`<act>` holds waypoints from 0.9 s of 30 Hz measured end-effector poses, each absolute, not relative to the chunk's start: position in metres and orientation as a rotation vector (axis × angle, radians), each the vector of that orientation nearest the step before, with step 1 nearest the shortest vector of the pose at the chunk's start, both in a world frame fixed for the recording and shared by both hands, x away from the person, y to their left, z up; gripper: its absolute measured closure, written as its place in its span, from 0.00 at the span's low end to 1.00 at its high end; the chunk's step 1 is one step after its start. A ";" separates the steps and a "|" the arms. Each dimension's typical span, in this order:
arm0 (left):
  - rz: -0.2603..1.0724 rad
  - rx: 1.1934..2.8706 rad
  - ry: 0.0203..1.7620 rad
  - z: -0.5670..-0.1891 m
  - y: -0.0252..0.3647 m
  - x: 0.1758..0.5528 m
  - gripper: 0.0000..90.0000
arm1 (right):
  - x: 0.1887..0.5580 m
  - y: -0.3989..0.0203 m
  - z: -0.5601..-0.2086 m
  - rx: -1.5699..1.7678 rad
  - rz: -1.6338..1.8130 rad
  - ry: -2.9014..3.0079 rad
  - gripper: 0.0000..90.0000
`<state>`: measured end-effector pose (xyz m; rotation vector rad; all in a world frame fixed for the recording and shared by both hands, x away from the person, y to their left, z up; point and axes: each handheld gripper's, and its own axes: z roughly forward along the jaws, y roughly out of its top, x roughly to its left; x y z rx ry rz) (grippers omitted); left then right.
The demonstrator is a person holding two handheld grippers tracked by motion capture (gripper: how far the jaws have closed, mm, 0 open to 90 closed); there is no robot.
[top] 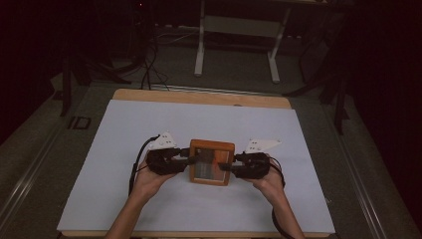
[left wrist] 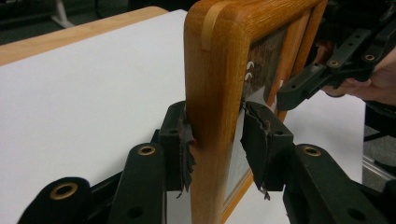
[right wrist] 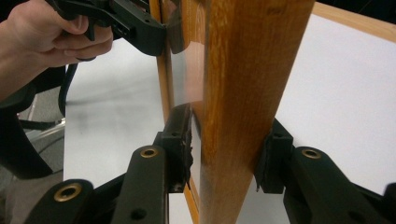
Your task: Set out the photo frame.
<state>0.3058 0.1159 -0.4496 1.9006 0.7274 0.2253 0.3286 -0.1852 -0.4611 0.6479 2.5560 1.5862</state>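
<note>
A wooden picture frame (top: 211, 162) with a glass front is held between my two grippers above the white-covered table (top: 149, 209). My left gripper (top: 195, 158) clamps its left edge. In the left gripper view the frame (left wrist: 215, 70) stands on edge between the jaws of the left gripper (left wrist: 217, 135), both torn pads against the wood and glass. My right gripper (top: 225, 167) clamps the opposite edge. In the right gripper view the frame (right wrist: 247, 70) sits between the jaws of the right gripper (right wrist: 226, 149). Each view also shows the other gripper farther off on the frame, the right gripper (left wrist: 303, 88) and the left gripper (right wrist: 144, 28).
A white sheet covers most of the table, with a bare wooden strip (top: 199, 97) along the far edge. Beyond it on the dark floor stand a white table's legs (top: 199, 50) and some cables (top: 147, 69). A cable trails from each gripper toward the near edge.
</note>
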 end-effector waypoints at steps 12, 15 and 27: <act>0.158 1.889 0.855 -0.467 0.131 0.315 0.69 | 0.344 -0.165 -0.485 0.769 1.605 2.608 0.68; 0.156 1.880 0.866 -0.467 0.131 0.314 0.71 | 0.346 -0.167 -0.487 0.777 1.632 2.606 0.67; 0.152 1.854 0.921 -0.472 0.132 0.318 0.73 | 0.353 -0.163 -0.492 0.858 1.641 2.582 0.61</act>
